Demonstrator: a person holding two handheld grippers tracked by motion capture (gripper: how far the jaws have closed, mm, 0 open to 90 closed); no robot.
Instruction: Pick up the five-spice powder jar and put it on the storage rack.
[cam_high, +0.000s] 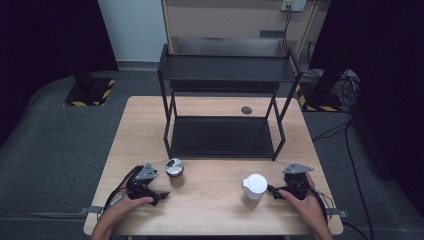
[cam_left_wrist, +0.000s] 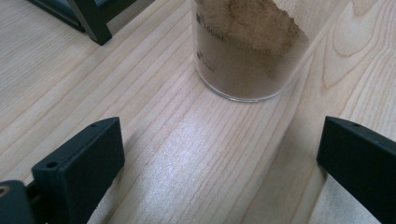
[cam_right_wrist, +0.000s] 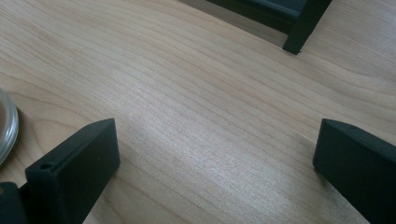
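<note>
A clear jar of brown powder (cam_left_wrist: 247, 51) with a silver lid (cam_high: 174, 167) stands near the table's front left. My left gripper (cam_high: 158, 189) lies just left of it, held by a hand. Its jaws are open wide and aimed at the jar (cam_left_wrist: 219, 140), which stands a little beyond the fingertips. A white-lidded container (cam_high: 254, 186) stands at the front right. My right gripper (cam_high: 274, 188) rests on the table just right of it, open, with bare wood between its jaws (cam_right_wrist: 215, 135). The container's clear rim (cam_right_wrist: 5, 127) shows at the left edge of the right gripper view.
A black two-tier metal rack (cam_high: 225, 70) stands at the middle and back of the wooden table (cam_high: 210, 210); its front feet (cam_left_wrist: 93, 25) (cam_right_wrist: 299, 30) lie ahead of both grippers. A small dark round spot (cam_high: 246, 110) sits behind the rack's lower shelf.
</note>
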